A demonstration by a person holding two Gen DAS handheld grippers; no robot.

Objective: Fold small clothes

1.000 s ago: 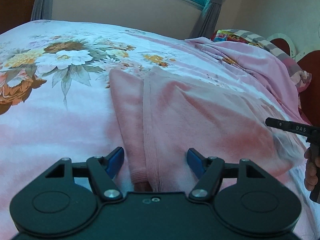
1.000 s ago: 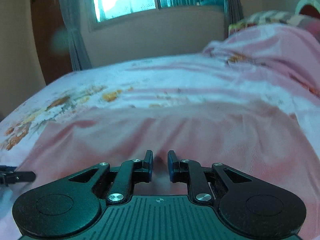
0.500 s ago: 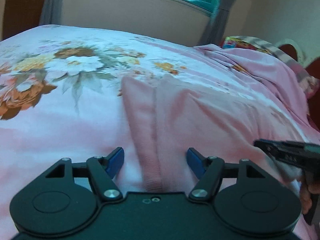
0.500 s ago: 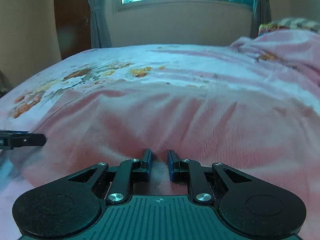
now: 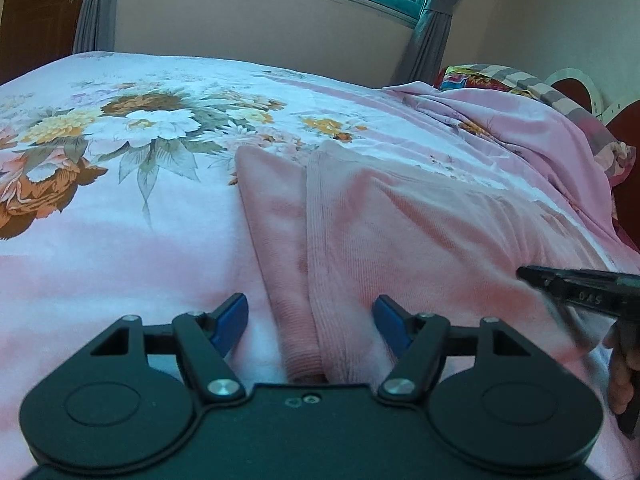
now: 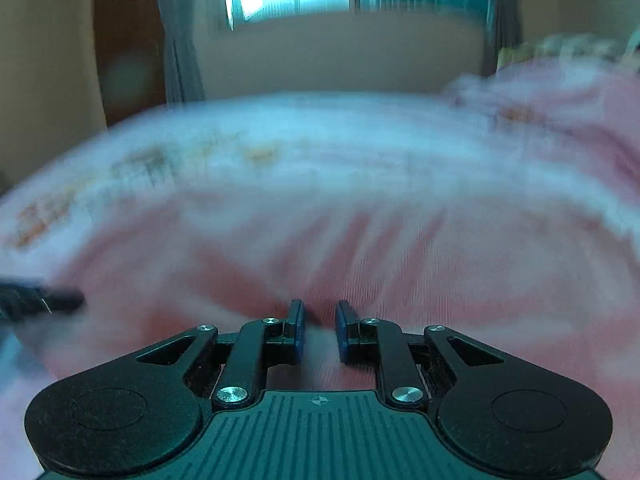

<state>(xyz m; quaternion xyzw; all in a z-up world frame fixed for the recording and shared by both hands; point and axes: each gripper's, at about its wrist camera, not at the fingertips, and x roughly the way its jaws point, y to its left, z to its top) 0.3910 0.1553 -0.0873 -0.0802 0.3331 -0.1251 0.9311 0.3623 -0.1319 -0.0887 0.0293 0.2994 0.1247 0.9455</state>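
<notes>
A pink ribbed garment (image 5: 400, 232) lies flat on the floral bed sheet (image 5: 120, 240), with one sleeve (image 5: 276, 220) folded lengthwise along its left side. My left gripper (image 5: 312, 320) hovers open over the near hem, its blue pads on either side of the sleeve and body edge. My right gripper (image 6: 320, 326) is shut on a pinch of the garment (image 6: 360, 248), and wrinkles run out from its narrow jaws. In the left wrist view the right gripper (image 5: 524, 272) sits at the garment's right edge. In the right wrist view, which is motion-blurred, the left gripper (image 6: 76, 302) shows at the far left.
A rumpled pink blanket (image 5: 520, 128) and a striped pillow (image 5: 500, 76) lie at the bed's right, next to a headboard (image 5: 624, 120). A wall with a window and grey curtains (image 5: 432, 32) stands beyond the bed. A person's hand (image 5: 624, 364) holds the right gripper.
The right gripper shifted slightly sideways and down, still pinching the garment; its view is now blurred. The left gripper stayed open over the near hem.
</notes>
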